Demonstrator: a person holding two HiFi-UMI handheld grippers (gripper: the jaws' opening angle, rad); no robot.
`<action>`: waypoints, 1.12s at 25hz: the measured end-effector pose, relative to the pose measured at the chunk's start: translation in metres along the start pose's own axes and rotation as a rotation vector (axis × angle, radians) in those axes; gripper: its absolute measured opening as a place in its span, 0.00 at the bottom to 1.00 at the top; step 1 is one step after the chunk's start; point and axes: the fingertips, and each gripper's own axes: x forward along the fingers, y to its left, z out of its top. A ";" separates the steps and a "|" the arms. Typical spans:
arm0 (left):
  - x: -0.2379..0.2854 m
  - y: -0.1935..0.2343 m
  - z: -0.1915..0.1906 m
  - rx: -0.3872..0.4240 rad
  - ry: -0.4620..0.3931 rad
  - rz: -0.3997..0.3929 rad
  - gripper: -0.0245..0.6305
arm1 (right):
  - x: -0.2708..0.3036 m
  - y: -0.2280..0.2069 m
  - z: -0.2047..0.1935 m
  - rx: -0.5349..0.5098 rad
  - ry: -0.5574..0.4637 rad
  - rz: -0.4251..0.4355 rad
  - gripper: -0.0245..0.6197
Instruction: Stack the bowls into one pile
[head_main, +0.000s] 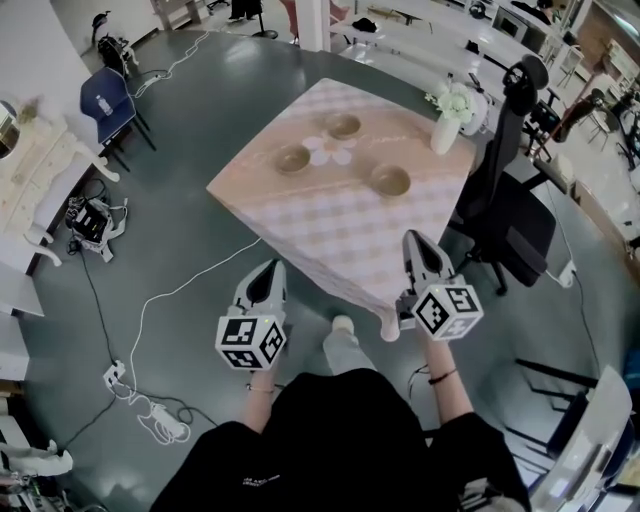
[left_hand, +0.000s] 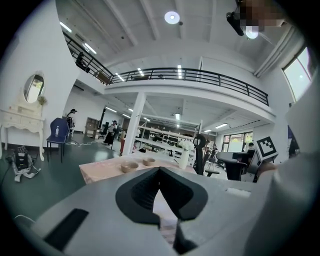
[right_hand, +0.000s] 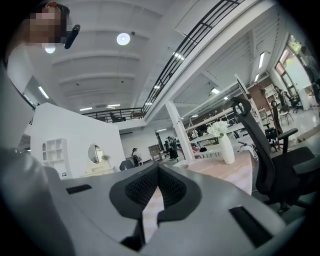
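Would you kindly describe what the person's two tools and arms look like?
Both the left tool and right tool are pale grey, tapering shells with black ribbed pads. Each carries a white cube printed with black square markers. The person wears a black top and a dark wristband on the right wrist.

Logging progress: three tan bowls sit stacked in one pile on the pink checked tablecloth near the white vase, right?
No: the head view shows three tan bowls standing apart, unstacked, on the pink checked tablecloth near the white vase.
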 end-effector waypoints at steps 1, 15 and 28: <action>0.009 0.004 0.002 -0.001 0.002 0.003 0.03 | 0.011 -0.004 0.001 0.002 0.006 0.001 0.02; 0.137 0.013 0.001 -0.052 0.081 -0.025 0.03 | 0.115 -0.078 -0.006 0.054 0.108 -0.013 0.02; 0.218 0.004 -0.021 -0.046 0.200 -0.110 0.03 | 0.162 -0.147 -0.047 0.051 0.263 -0.142 0.02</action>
